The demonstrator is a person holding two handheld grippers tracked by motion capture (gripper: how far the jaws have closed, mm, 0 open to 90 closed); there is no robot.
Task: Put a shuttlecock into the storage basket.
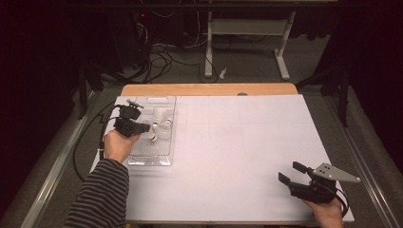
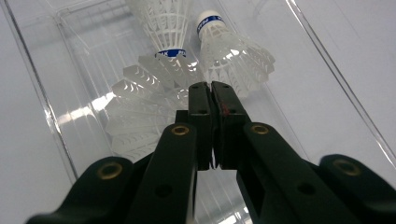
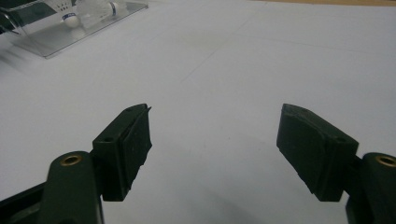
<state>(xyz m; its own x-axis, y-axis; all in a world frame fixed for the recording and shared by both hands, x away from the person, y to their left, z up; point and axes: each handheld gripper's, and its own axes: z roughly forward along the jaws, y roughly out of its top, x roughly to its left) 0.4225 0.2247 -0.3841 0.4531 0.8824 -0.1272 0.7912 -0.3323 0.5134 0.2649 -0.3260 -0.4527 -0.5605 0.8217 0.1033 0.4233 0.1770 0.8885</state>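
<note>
Left gripper [image 2: 212, 91] over clear tray [image 1: 164, 102], jaws pressed together.
Three shuttlecocks [image 2: 233, 53] lie inside; right gripper [image 3: 215, 140] rests apart, jaws spread.

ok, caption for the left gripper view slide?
Left tongs shut on the feather skirt of a shuttlecock lying in a clear tray.
</note>
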